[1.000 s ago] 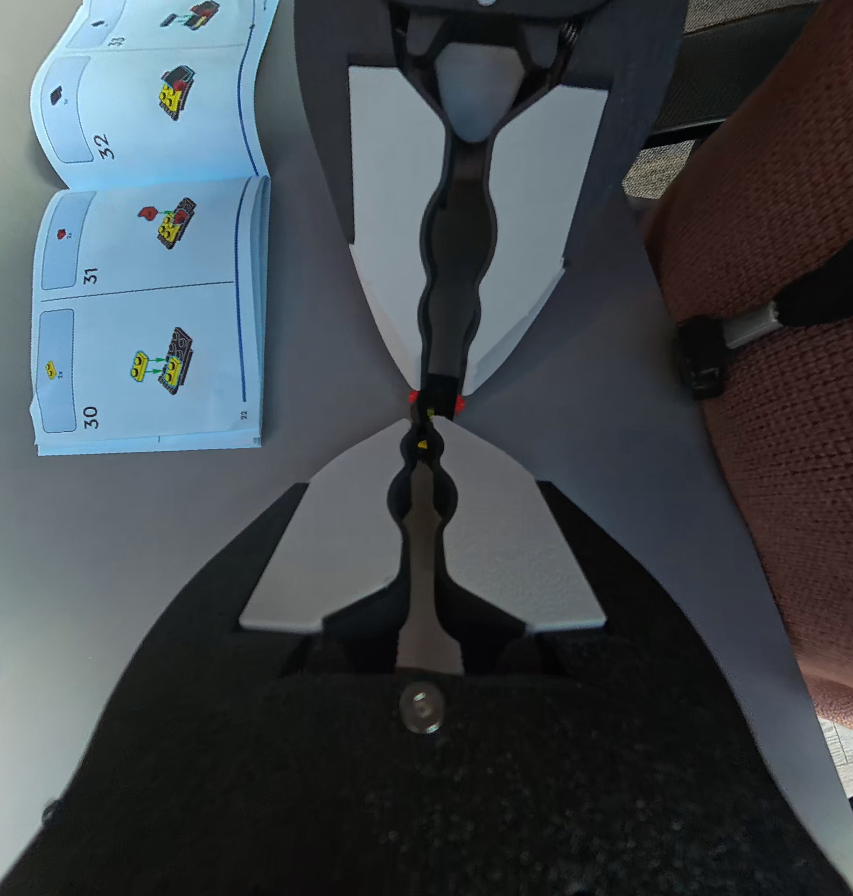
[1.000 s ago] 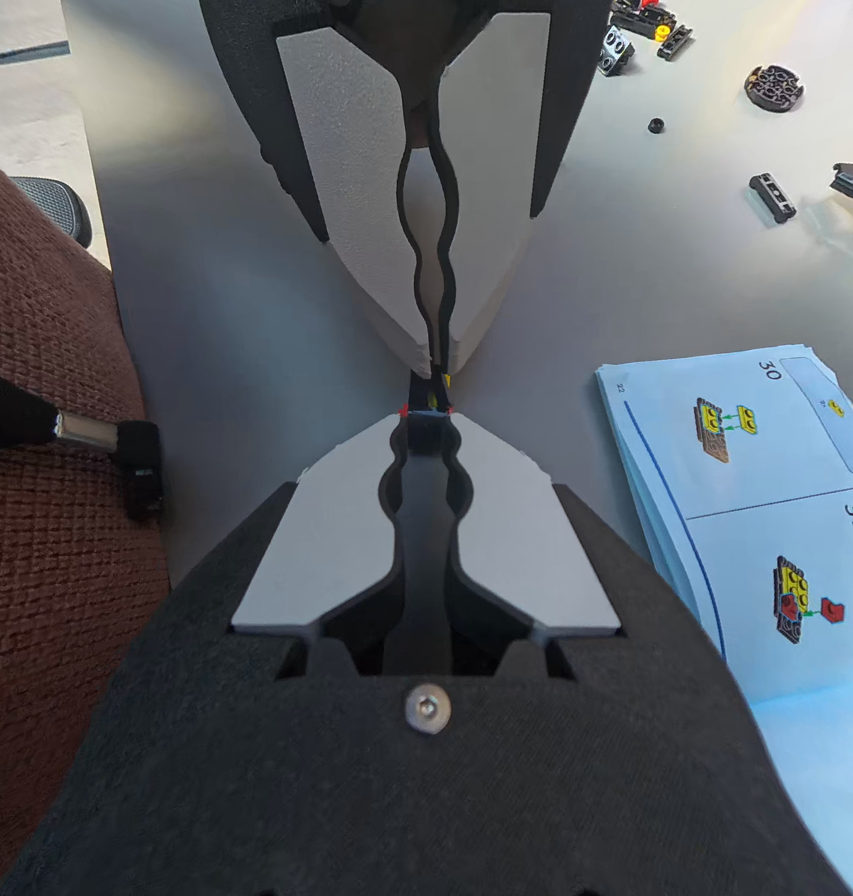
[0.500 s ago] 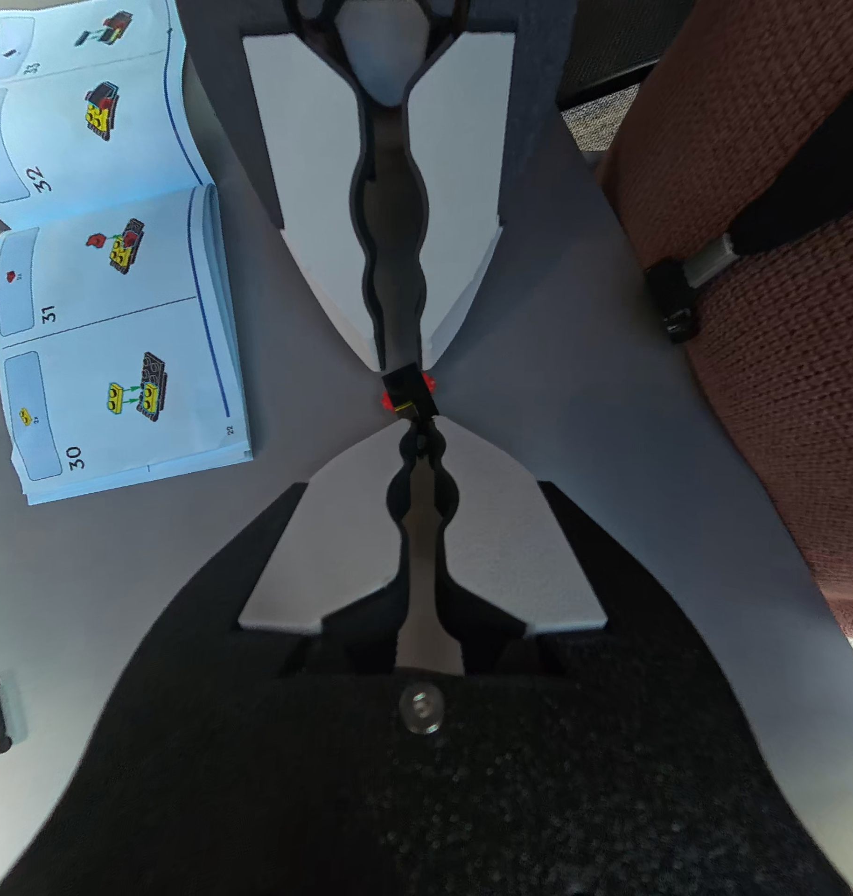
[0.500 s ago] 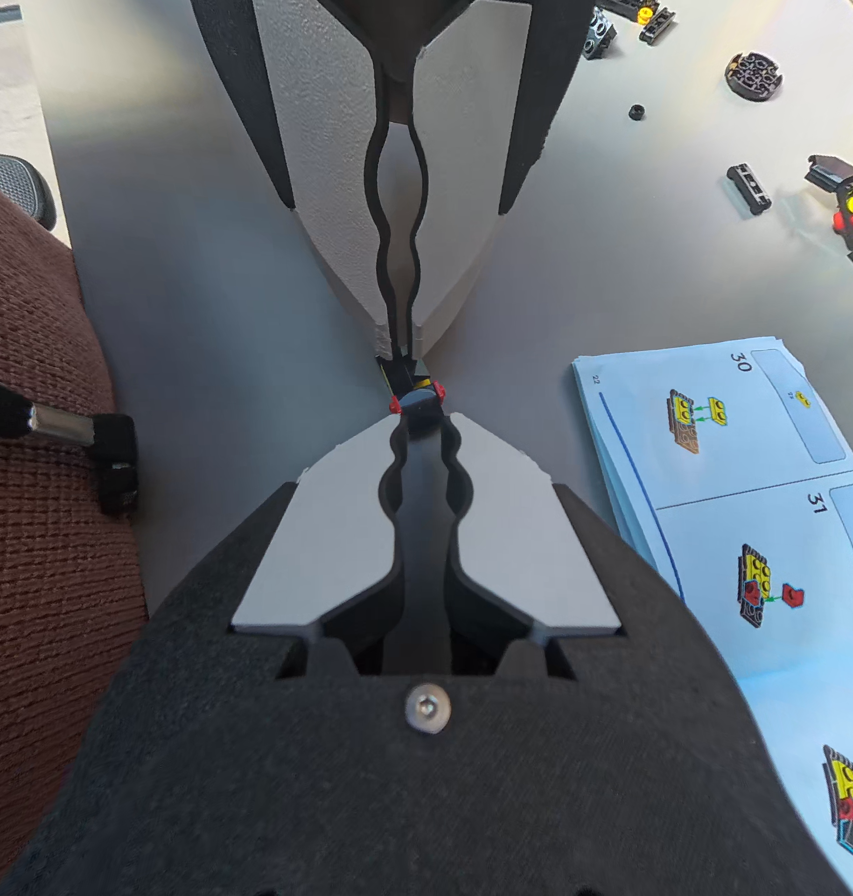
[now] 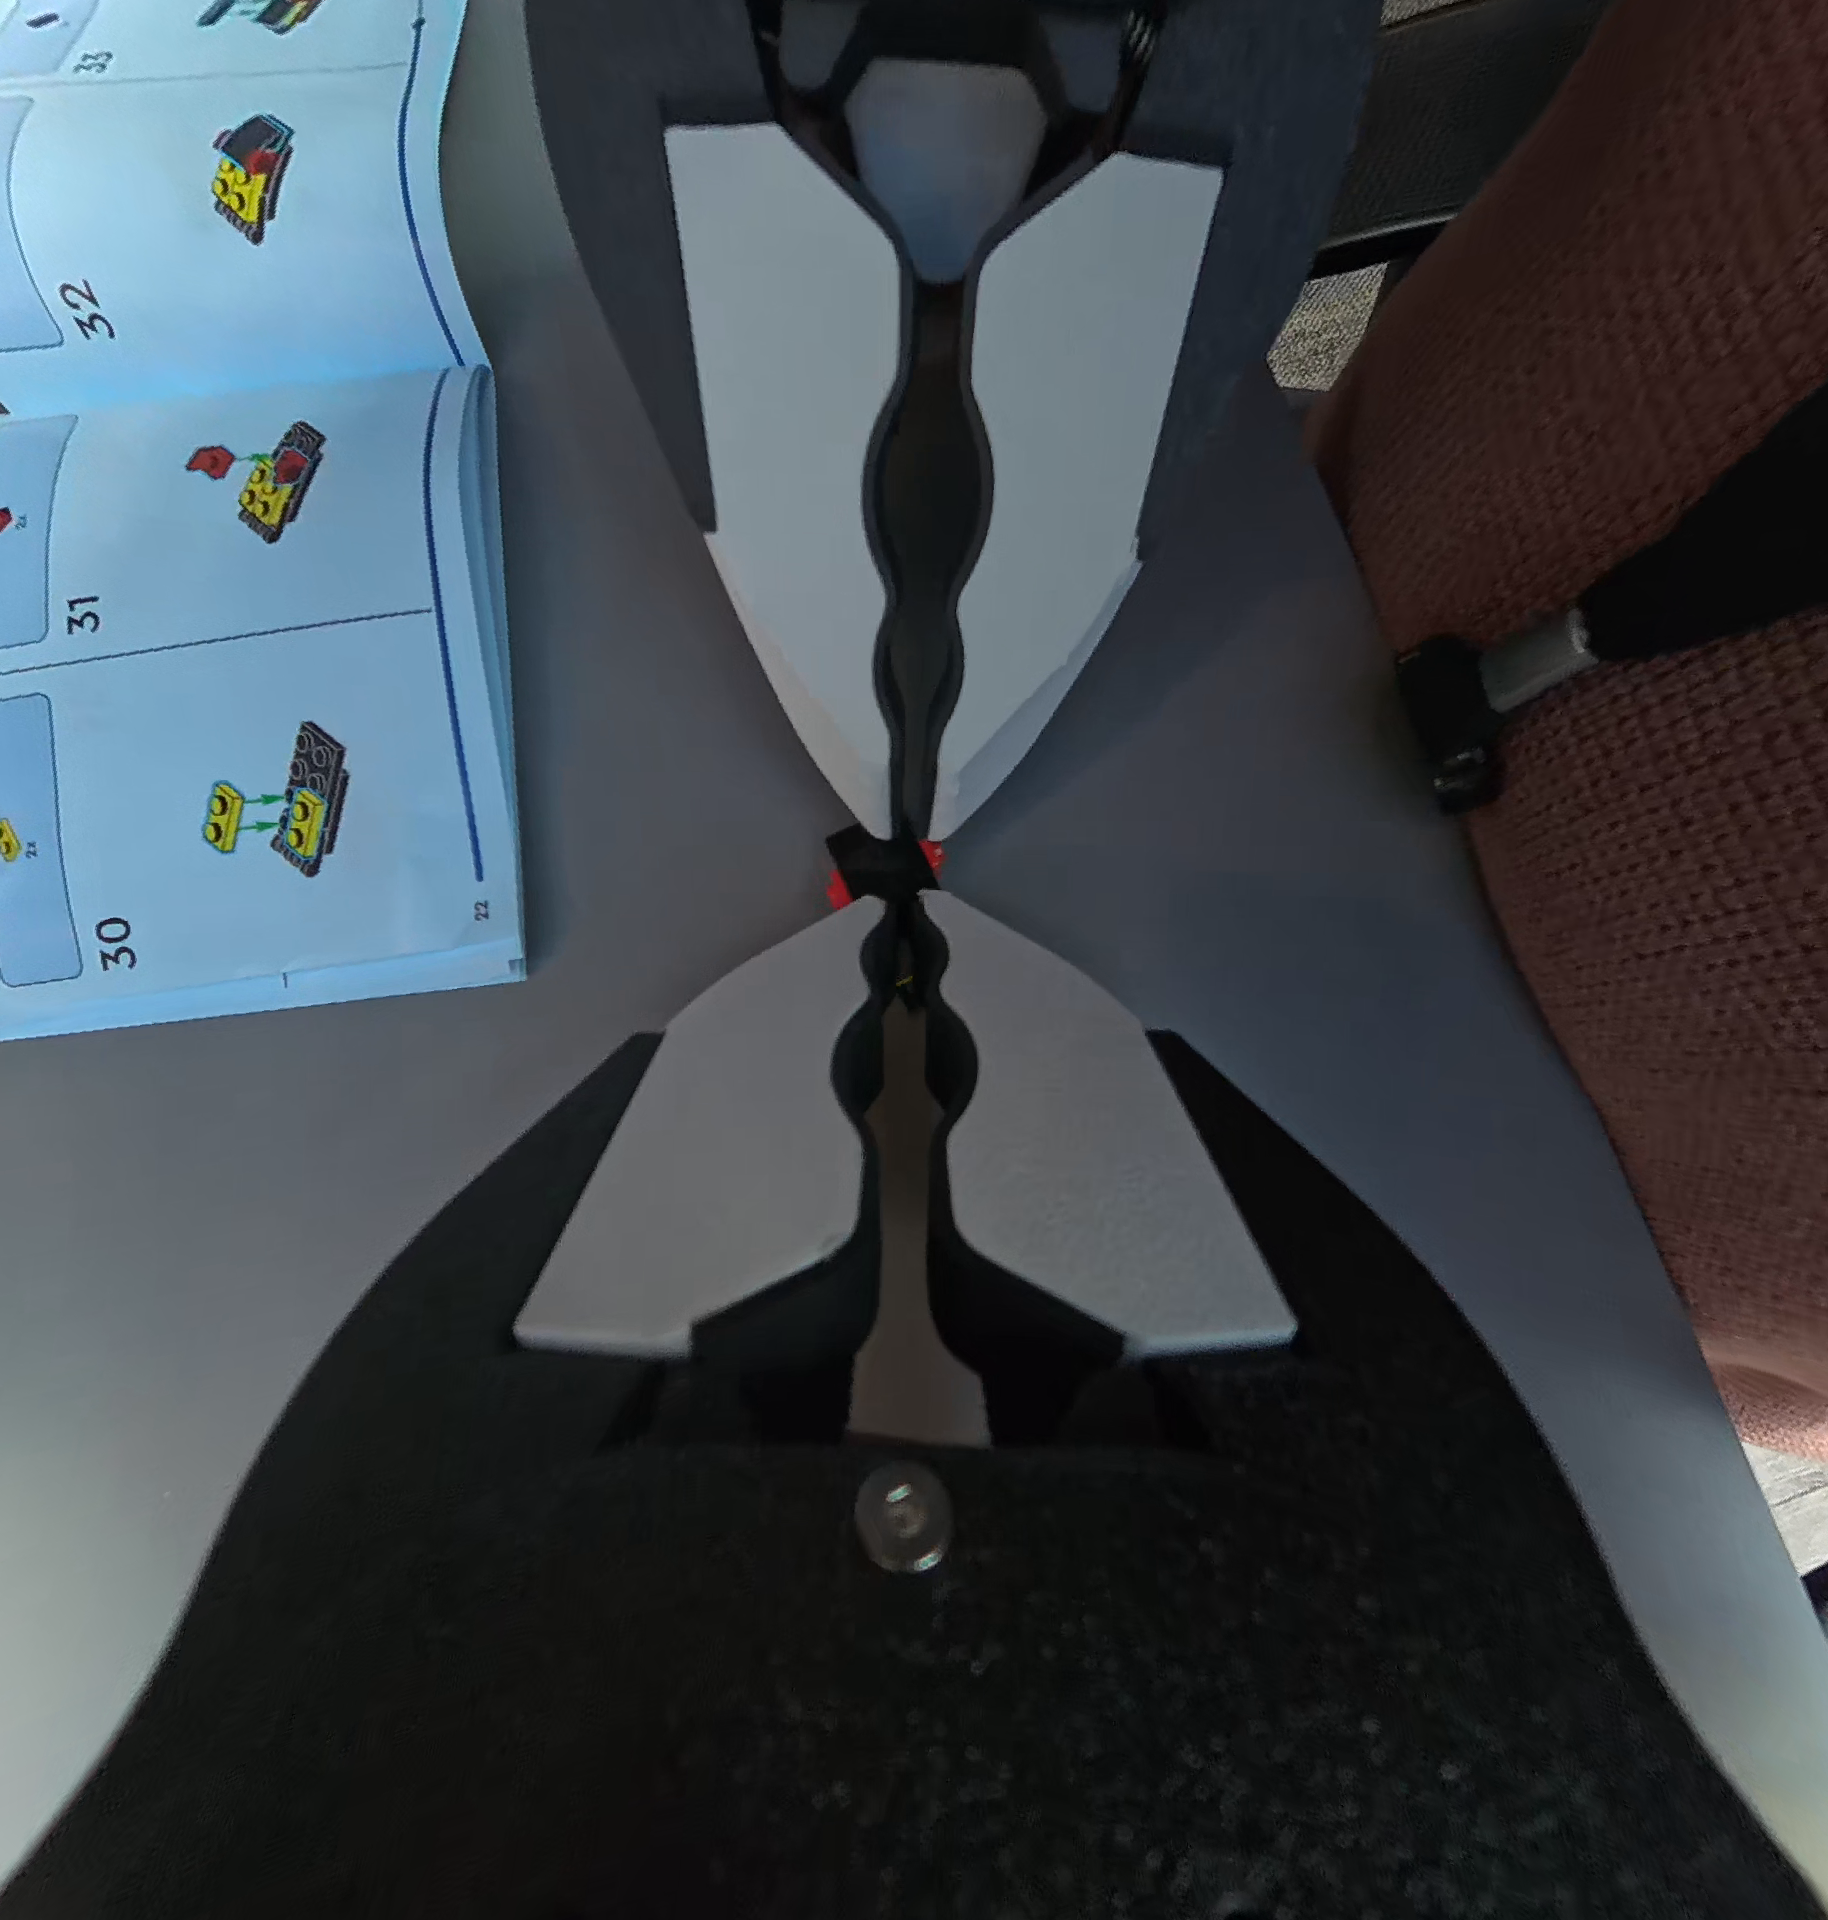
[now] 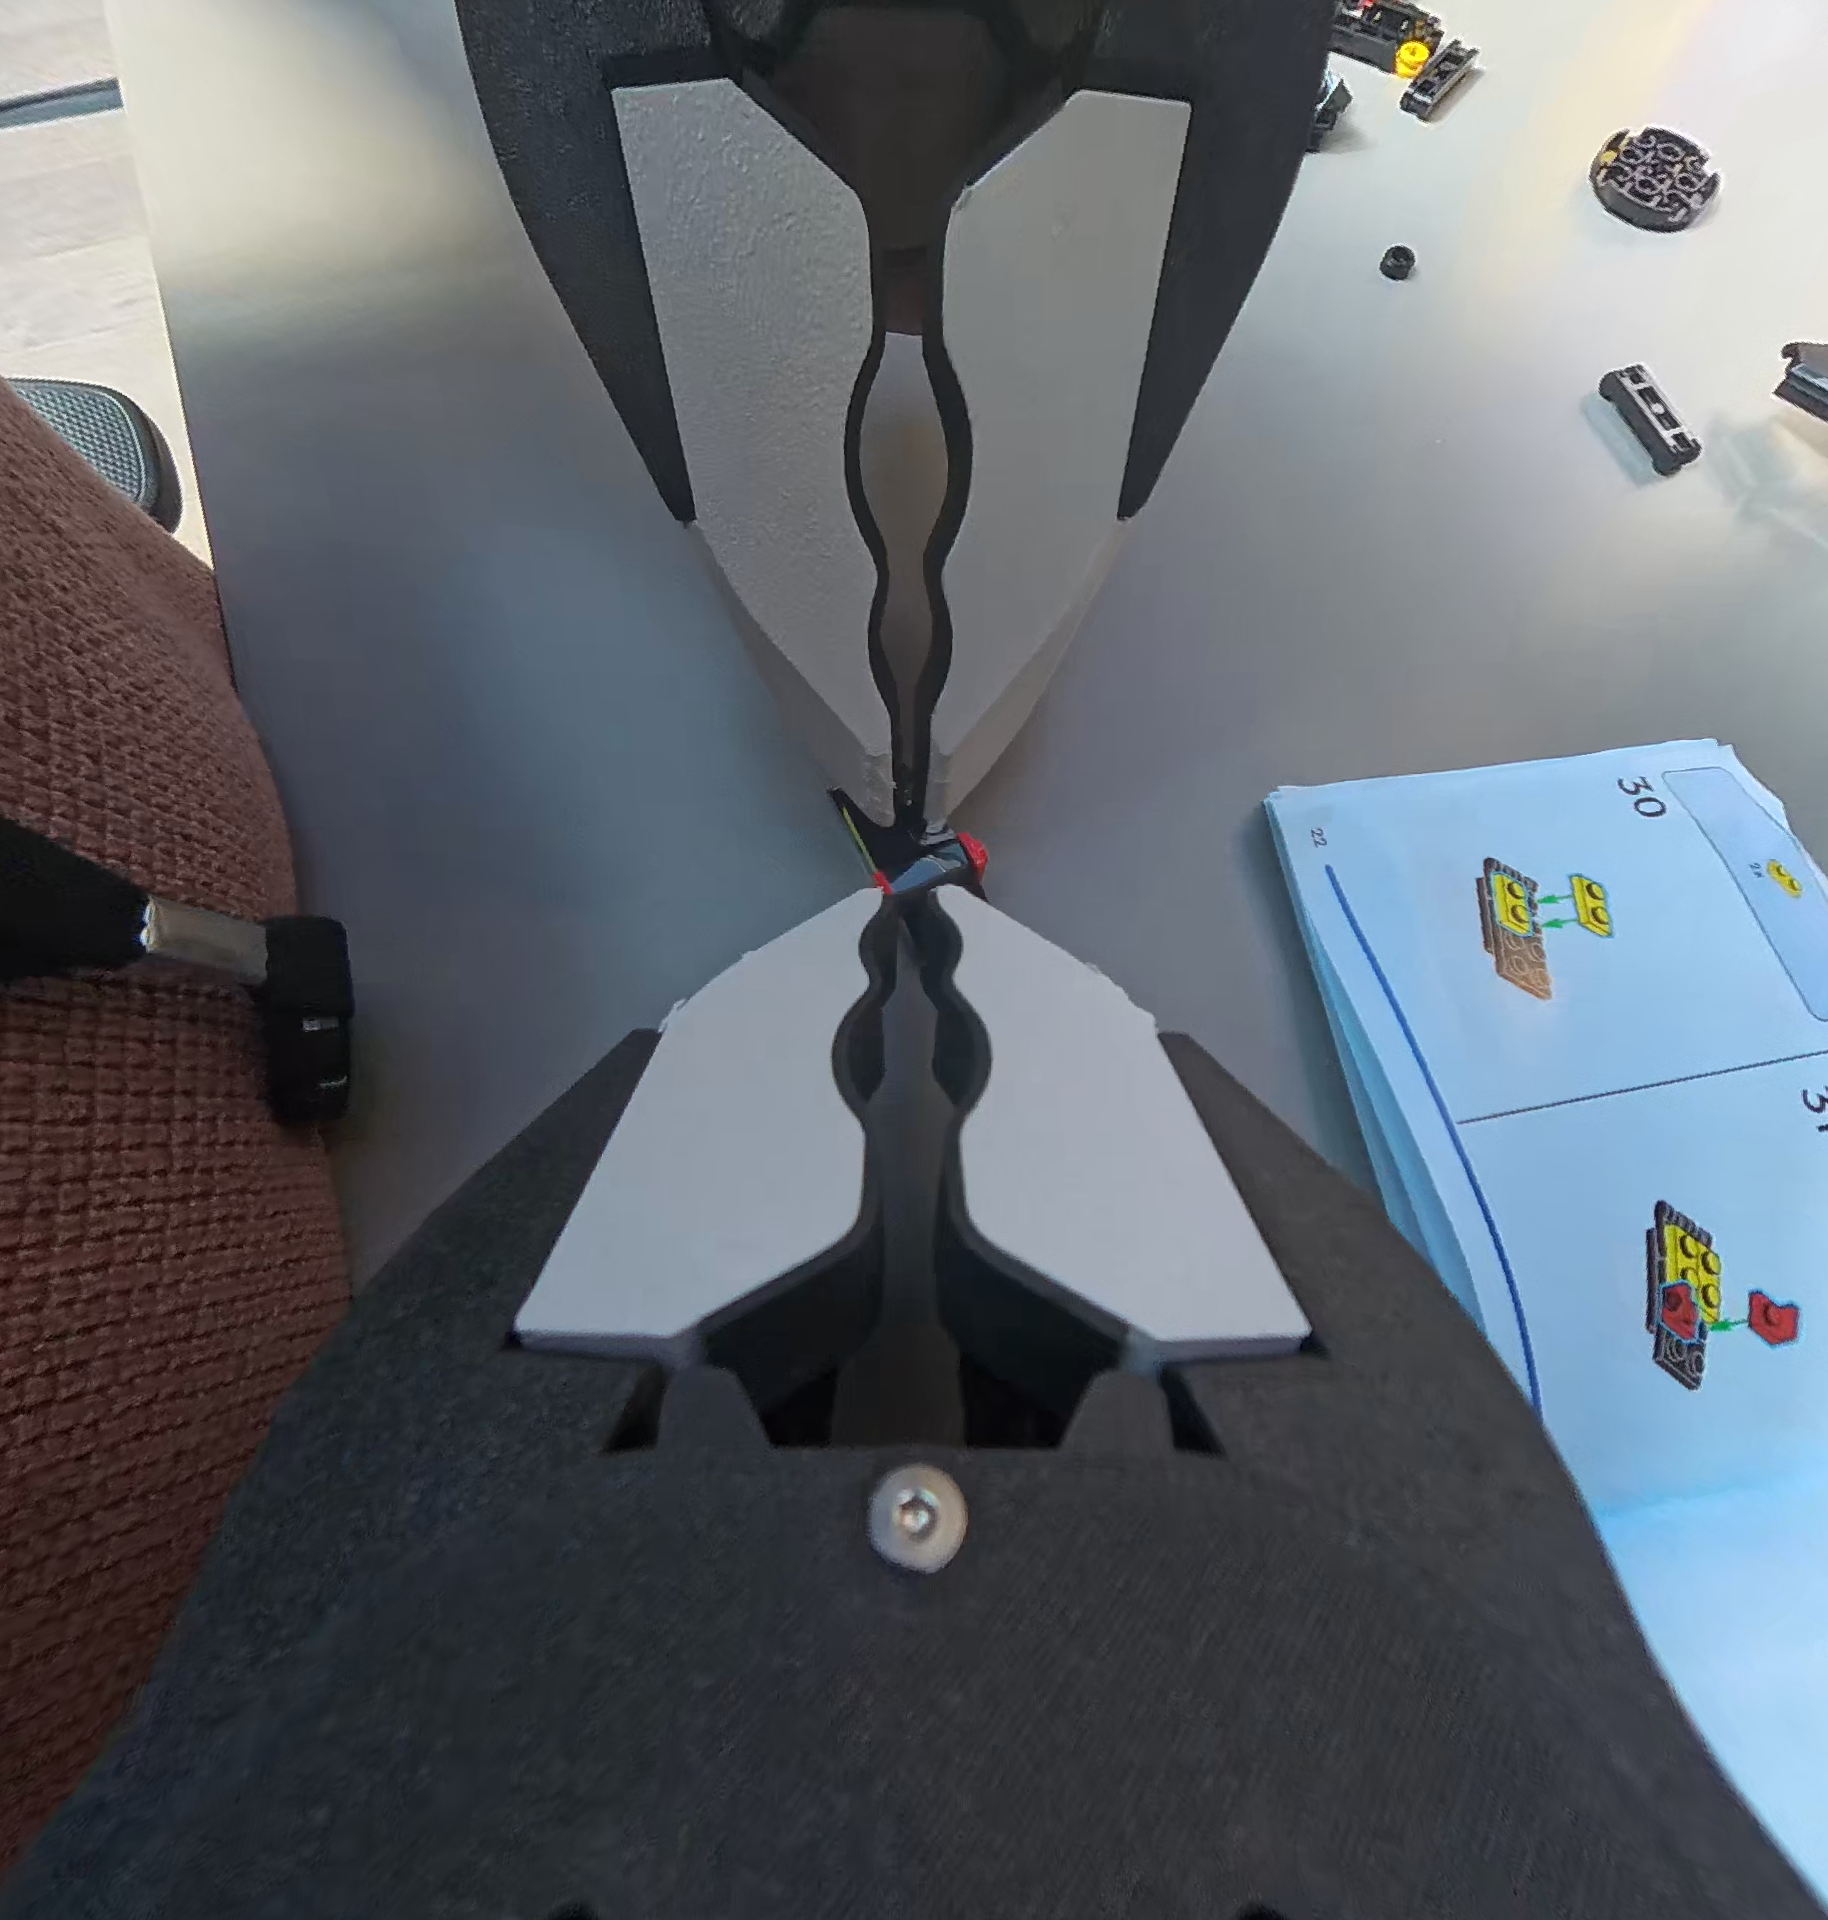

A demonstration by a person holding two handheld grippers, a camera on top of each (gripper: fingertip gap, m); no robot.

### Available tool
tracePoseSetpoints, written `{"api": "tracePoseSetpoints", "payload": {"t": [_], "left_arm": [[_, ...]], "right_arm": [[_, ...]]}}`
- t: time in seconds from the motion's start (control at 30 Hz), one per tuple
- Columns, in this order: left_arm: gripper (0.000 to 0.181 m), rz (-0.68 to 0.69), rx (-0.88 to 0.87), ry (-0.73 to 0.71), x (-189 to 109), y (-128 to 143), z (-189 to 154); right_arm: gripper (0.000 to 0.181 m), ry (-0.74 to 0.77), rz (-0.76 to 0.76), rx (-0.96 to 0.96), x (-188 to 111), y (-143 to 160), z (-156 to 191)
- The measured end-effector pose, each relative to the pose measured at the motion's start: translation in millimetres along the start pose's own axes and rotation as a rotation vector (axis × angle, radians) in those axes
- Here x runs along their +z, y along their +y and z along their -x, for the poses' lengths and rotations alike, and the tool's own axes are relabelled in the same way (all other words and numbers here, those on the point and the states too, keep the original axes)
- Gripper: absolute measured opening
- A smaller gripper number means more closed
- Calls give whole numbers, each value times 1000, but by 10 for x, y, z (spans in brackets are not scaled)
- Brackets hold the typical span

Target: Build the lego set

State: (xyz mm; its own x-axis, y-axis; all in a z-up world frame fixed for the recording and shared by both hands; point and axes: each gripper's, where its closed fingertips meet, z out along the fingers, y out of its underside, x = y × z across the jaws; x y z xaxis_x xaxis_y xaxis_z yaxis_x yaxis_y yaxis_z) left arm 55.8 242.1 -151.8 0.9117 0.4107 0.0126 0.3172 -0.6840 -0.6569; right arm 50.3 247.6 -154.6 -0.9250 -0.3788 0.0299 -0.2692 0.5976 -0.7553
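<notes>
Both grippers meet tip to tip over the grey table, its edge running along a brown chair at 3 o'clock in the left view. The left gripper and right gripper are each clenched on the small black-and-red lego piece between them; its shape is mostly hidden. The booklet lies at 9 o'clock, cut off. Loose bricks sit well apart at 1 o'clock in the right view.

Light-blue instruction booklet, lying open, left in left wrist view, right in right wrist view: large step numerals beside brick diagrams, small page numeral near corner, tiny quantity marks in part boxes.
</notes>
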Motion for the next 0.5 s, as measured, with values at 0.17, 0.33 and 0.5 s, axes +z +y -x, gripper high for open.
{"api": "tracePoseSetpoints", "payload": {"t": [0.17, 0.33, 0.5], "left_arm": [[1, 25, -33, 3, 7, -5, 6], [1, -9, -51, -19, 10, -7, 8], [1, -43, -83, -29, 11, -12, 14]], "right_arm": [[3, 13, 13, -11, 8, 3, 6], [4, 34, 20, -13, 7, 5, 2], [5, 51, 27, -11, 5, 6, -4]]}}
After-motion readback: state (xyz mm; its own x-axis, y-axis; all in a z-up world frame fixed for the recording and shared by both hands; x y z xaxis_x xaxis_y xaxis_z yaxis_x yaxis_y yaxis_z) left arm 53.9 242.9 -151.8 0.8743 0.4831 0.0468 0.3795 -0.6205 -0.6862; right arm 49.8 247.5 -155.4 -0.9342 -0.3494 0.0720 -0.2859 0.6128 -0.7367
